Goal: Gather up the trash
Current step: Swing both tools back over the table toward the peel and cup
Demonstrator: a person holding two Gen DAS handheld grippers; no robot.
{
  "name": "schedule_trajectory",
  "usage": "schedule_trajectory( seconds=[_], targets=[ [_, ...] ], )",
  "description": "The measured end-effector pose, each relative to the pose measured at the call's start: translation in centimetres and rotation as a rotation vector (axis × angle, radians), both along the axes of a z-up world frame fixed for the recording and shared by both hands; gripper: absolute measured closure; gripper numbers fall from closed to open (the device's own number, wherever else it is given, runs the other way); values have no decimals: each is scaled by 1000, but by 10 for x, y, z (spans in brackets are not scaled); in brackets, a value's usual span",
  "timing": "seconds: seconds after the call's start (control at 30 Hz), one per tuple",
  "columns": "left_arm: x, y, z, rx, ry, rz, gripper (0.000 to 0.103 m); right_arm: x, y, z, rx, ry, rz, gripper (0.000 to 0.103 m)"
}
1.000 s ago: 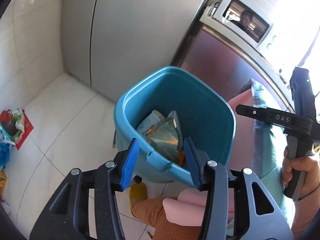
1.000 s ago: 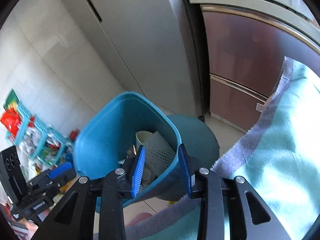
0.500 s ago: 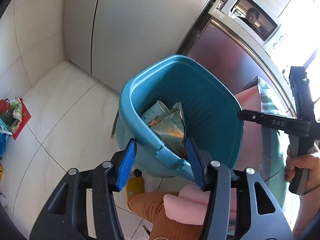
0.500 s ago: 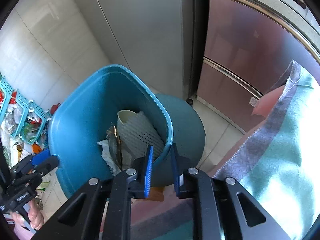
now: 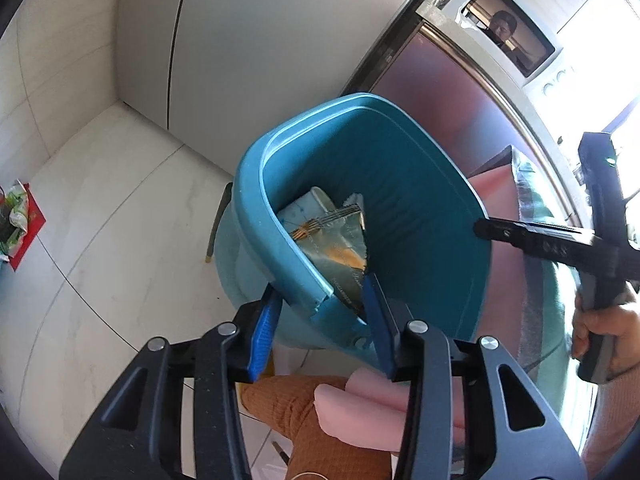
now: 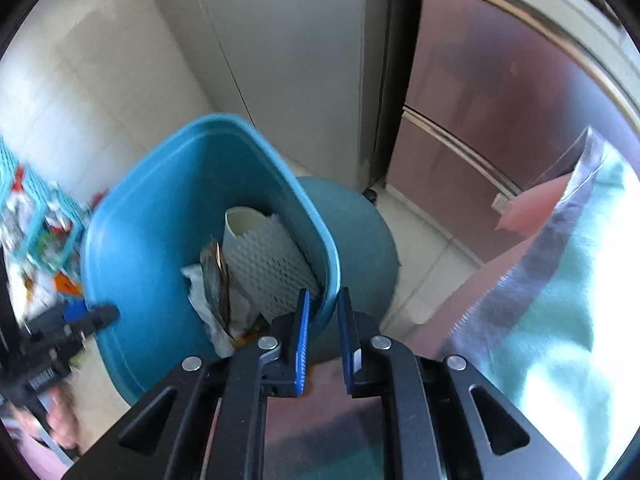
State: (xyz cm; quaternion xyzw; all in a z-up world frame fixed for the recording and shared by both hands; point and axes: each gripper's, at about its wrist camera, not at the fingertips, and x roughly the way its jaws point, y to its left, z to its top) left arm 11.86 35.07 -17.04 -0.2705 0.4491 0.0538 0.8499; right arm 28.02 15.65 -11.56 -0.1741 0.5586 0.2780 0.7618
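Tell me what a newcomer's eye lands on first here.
The teal bin, tilted in mid-frame with both grippers at its rim: the left gripper on the near edge, the right gripper on the opposite wall, their jaws just closing. Inside lie a foil wrapper and white foam netting.

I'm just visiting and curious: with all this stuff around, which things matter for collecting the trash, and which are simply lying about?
Part of the job:
- blue bin
- foil wrapper inside it
- white foam sleeve inside it
- left gripper, right gripper, both at its rim

Just lying about:
- teal towel
- fridge
- microwave
- red packet on the floor
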Motion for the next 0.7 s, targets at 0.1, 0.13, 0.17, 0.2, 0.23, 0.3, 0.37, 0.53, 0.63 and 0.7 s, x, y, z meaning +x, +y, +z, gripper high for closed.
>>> schedule_trajectory(
  seconds=[0.1, 0.13, 0.17, 0.2, 0.23, 0.3, 0.37, 0.53, 0.63, 0.7],
  targets=[
    [5, -1, -4, -10, 6, 0, 62, -5, -2, 6, -13, -15, 2, 89],
    [7, -2, -3, -10, 6, -2, 62, -6, 0, 5, -32, -18, 8, 88],
    [8, -3, -4, -12, 7, -2, 62, -8, 2, 4, -56, -24, 22, 87],
    [8, -3, -4, -15, 5, -2, 62, -11, 4, 5, -68, -44, 28, 83],
    [9, -5, -3, -19, 0, -7, 62, -13, 5, 7, -72, -60, 33, 78],
    [9, -8, 0, 3, -8, -10, 62, -19, 4, 10, -68, -89, 36, 62],
    [7, -11, 5, 23, -15, -9, 61, -23, -2, 17, -37, -116, 23, 61],
    [-6, -11, 22, 88, -45, 63, 60, -35, -38, 46, 149, -160, -25, 61],
    [-16, -20, 40, 112, -108, 57, 60, -55, -70, 73, 292, -211, -20, 61],
    [-22, -38, 59, 141, -177, 1, 59, -73, -97, 88, 380, -245, -28, 61]
  ],
)
